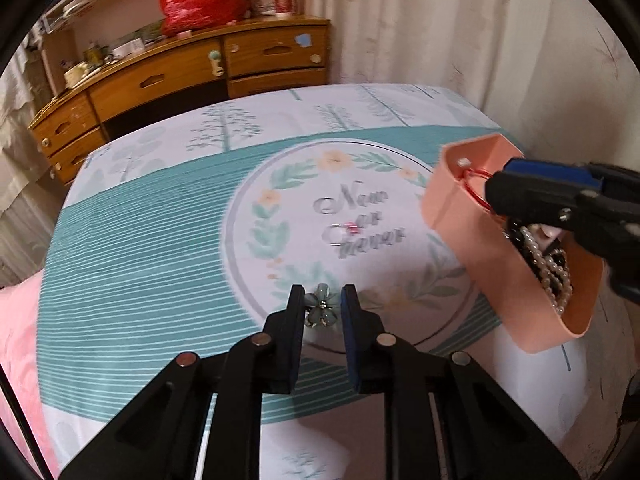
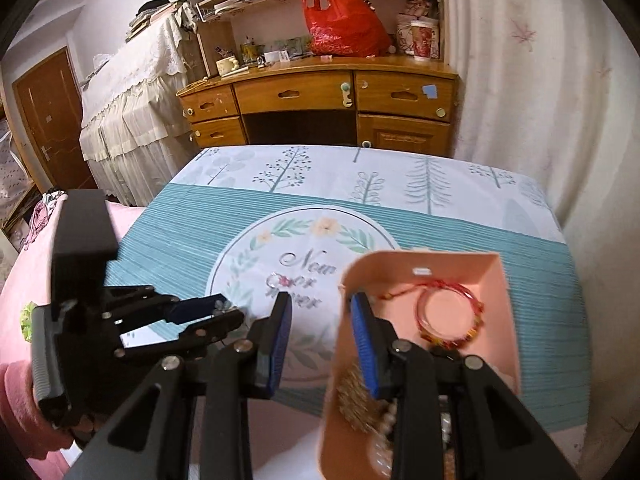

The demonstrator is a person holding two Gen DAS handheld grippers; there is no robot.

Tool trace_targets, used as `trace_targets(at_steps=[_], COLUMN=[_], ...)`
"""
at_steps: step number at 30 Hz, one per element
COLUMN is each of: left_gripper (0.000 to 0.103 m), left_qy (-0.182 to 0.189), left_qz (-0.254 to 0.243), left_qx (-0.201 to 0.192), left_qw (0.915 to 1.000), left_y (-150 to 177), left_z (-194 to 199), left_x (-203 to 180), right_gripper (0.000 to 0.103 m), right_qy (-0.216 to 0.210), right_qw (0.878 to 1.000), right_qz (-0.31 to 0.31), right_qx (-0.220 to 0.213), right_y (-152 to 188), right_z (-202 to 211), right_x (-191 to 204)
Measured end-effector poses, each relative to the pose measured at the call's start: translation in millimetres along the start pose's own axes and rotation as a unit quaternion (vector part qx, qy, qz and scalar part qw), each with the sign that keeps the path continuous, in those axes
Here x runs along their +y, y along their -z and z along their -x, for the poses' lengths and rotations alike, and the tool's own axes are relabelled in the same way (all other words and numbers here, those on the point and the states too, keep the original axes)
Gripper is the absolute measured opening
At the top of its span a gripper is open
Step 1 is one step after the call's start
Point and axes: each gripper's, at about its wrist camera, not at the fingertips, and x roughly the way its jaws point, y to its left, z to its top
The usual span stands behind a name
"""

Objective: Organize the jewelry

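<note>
My left gripper is shut on a pale green flower brooch, held above the printed cloth. A silver ring with a pink stone lies on the cloth's lettering; it also shows in the right wrist view. My right gripper has one finger inside the pink box and one outside its left wall, and it looks closed on that wall. The box holds a red bracelet, pearl and black beads and a gold piece. The box appears tilted and lifted in the left wrist view.
A wooden desk with drawers stands beyond the cloth, with a red bag on it. A pink blanket lies at the left. A curtain hangs at the right. A lace-covered piece of furniture stands at the far left.
</note>
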Motion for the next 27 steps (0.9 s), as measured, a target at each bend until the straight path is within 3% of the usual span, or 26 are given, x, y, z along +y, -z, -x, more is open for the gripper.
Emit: trace_targets(at_steps=[5, 10, 16, 27], left_gripper=[0.016, 0.016, 0.016, 0.016], left_qy=[-0.016, -0.02, -0.025, -0.016], left_qz=[0.023, 0.041, 0.038, 0.065], left_qx=[-0.003, 0.005, 0.001, -0.011], left_qw=[0.9996, 0.999, 0.999, 0.9977], left_y=[1.2, 5.3, 10.2, 5.8], left_z=[8.3, 4.8, 7.2, 9.0], left_x=[28.3, 52.4, 70.7, 81.7], right_gripper=[0.031, 0.031, 0.02, 0.011], right_qy=[-0.003, 0.021, 0.06, 0.063], right_qw=[1.0, 0.999, 0.997, 0.993], right_qz=[0.001, -0.02, -0.028, -0.035], right_qx=[0.006, 0.024, 0.04, 0.089], right_y=[-11.1, -18.4, -20.4, -16.0], right_z=[-19.8, -49.1, -77.1, -104.8], right_x=[21.1, 37.0, 44.8, 44.6])
